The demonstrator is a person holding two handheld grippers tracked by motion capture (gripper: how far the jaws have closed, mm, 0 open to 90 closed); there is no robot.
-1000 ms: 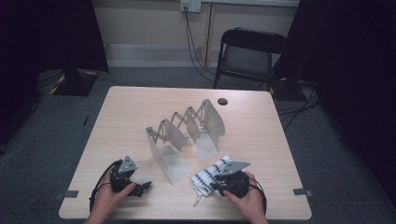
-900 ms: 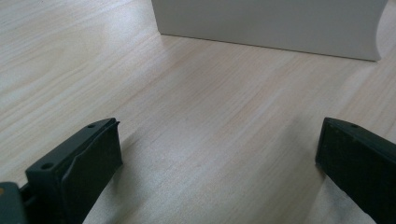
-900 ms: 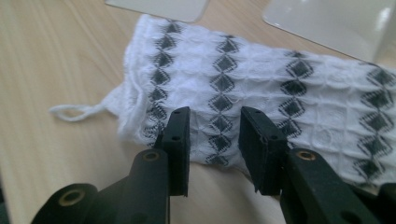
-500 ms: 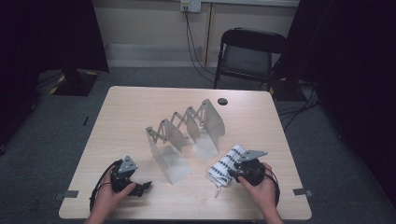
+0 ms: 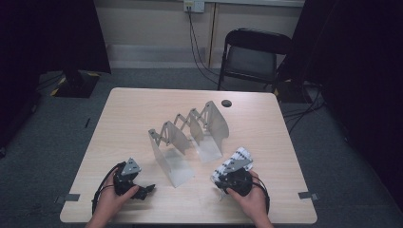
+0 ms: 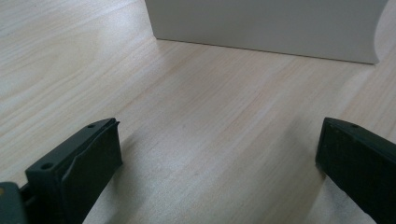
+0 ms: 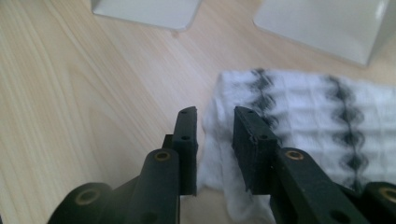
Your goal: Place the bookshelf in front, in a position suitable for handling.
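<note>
Black jaws of the right tool [image 7: 214,140] stand close together over the near edge of a white waffle-weave cloth with dark wavy stripes [image 7: 299,135]. They have just been closing, with the hem of the cloth lying between them; a sliver of gap remains beside each pad, so whether they already pinch the fabric cannot be told. In the high view the right tool [image 5: 227,176] sits at the lower right of the frame with the striped cloth [image 5: 236,160] running up and to the right from it, lying on the pale wooden table [image 5: 128,118]. Half a second ago the cloth and hand lay slightly further right; a second ago they sat lower and further left, so the cloth has been shifted about and is now being re-taken at its edge. That suggests the work in hand is getting a firm hold on the cloth before lifting it.

Just beyond the cloth stand the flat feet of a grey metal accordion rack [image 5: 187,137] with upright plates, filling the middle of the high view; its nearest plates lie close to the cloth but apart from it. Hanging the cloth there seems the likely aim.

The left tool [image 5: 148,188], at the lower left of the high view, is released, its jaws spread wide over bare wood with nothing between them, and it has kept its place.
</note>
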